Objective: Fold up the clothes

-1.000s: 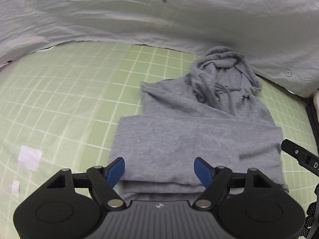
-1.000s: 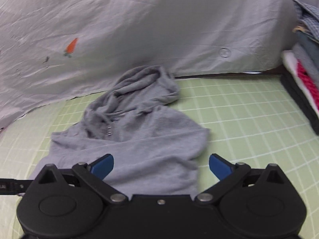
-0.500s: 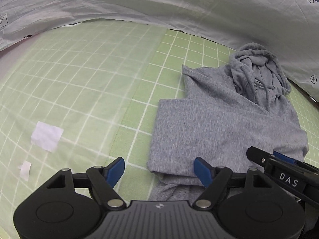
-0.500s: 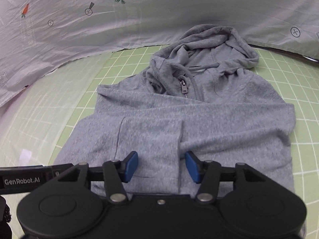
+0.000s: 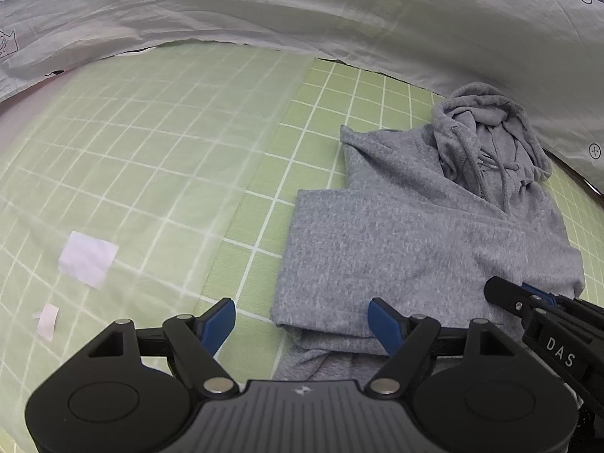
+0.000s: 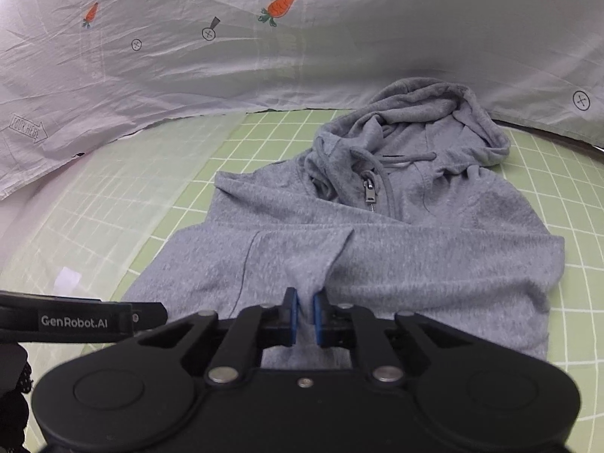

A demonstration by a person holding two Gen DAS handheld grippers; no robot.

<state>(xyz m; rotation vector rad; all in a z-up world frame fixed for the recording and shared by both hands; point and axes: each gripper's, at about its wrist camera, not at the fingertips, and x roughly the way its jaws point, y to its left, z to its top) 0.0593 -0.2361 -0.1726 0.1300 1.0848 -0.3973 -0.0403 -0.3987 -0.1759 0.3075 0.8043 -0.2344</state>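
A grey zip hoodie (image 5: 415, 234) lies partly folded on the green grid mat (image 5: 170, 158), hood at the far end, sleeves folded across the body. It also shows in the right wrist view (image 6: 396, 249). My left gripper (image 5: 302, 319) is open and empty, hovering over the hoodie's near left corner. My right gripper (image 6: 305, 315) is shut on a pinched fold of the hoodie's near hem, and the cloth rises into a ridge at its tips. The right gripper also shows at the right edge of the left wrist view (image 5: 536, 302).
A white printed sheet (image 6: 188, 56) with carrots hangs behind the mat. Two white paper scraps (image 5: 88, 253) lie on the mat at the left. The left gripper's body (image 6: 75, 319) shows at the left of the right wrist view.
My right gripper has closed from wide open to shut on the hoodie's near hem. My left gripper has shifted left of the hoodie and stayed open.
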